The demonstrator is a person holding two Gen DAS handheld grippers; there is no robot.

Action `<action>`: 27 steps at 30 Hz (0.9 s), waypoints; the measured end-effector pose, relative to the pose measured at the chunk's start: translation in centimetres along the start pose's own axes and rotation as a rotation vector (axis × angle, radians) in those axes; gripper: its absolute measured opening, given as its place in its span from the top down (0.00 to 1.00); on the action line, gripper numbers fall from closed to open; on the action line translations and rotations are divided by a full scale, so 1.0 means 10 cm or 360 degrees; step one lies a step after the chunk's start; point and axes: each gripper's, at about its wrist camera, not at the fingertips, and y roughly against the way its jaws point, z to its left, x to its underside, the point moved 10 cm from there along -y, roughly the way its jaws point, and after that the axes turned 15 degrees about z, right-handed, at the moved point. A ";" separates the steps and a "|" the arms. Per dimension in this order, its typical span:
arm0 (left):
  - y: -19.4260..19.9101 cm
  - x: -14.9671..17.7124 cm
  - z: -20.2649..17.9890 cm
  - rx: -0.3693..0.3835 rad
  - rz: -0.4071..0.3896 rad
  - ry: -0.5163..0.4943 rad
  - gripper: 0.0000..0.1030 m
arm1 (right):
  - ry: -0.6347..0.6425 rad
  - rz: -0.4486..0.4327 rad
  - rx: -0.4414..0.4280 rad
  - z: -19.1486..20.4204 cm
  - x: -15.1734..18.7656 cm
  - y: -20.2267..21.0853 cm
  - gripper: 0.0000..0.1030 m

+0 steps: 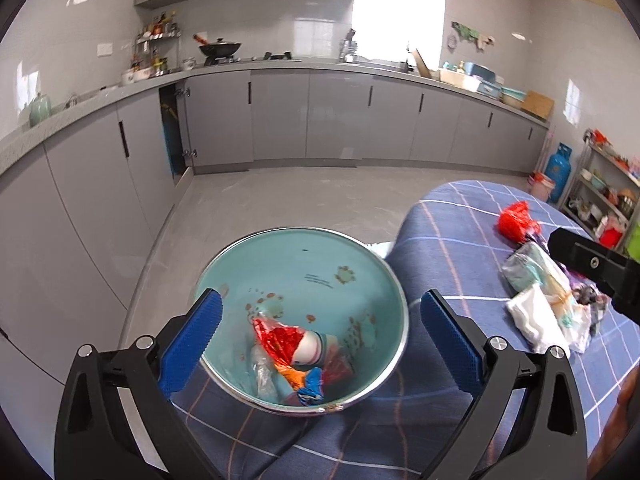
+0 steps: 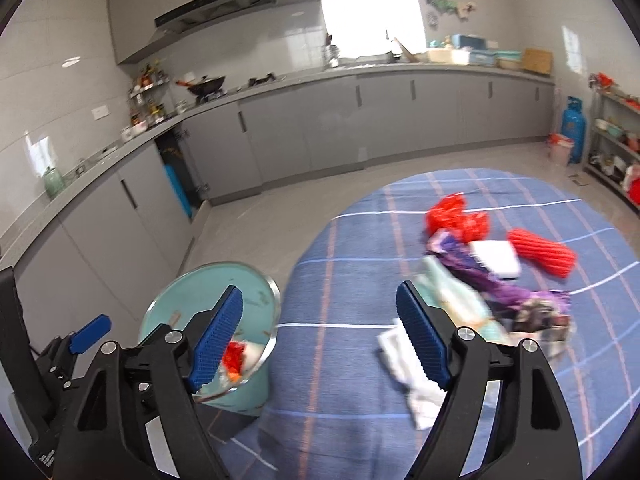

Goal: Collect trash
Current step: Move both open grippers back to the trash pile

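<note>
A teal enamel basin with a metal rim sits at the left edge of a round table with a blue plaid cloth. Inside lie several wrappers, red foil and orange-blue ones. My left gripper is open and empty, its jaws straddling the basin just above it. My right gripper is open and empty over the cloth, between the basin and a trash pile of white, purple and red wrappers. The pile also shows in the left wrist view.
A red crumpled bag and a red ribbed packet lie on the far side of the pile. Grey kitchen cabinets line the back and left walls. A blue gas cylinder and a metal shelf stand at right.
</note>
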 end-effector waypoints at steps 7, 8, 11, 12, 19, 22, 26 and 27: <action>0.13 0.06 -0.45 0.0042 -0.0019 -0.0128 0.05 | -0.0099 -0.0047 0.0061 -0.42 0.07 0.20 0.24; 0.14 0.07 -0.50 0.0046 -0.0018 -0.0145 0.05 | -0.0110 -0.0053 0.0072 -0.48 0.09 0.23 0.24; 0.16 0.11 -0.69 0.0052 -0.0004 -0.0204 0.05 | -0.0144 -0.0062 0.0088 -0.62 0.15 0.29 0.24; 0.17 0.14 -0.77 0.0056 0.0007 -0.0227 0.05 | -0.0164 -0.0065 0.0096 -0.71 0.17 0.32 0.24; 0.21 0.23 -1.17 -0.0003 0.0011 -0.0345 0.05 | -0.0285 -0.0089 0.0154 -1.20 0.34 0.49 0.24; 0.24 0.24 -1.33 0.0010 0.0006 -0.0371 0.05 | -0.0335 -0.0094 0.0181 -1.40 0.41 0.56 0.24; 0.26 0.28 -1.50 0.0013 0.0004 -0.0404 0.05 | -0.0382 -0.0102 0.0213 -1.62 0.50 0.64 0.24; 0.25 0.30 -1.53 0.0010 0.0010 -0.0413 0.05 | -0.0391 -0.0102 0.0223 -1.67 0.53 0.66 0.24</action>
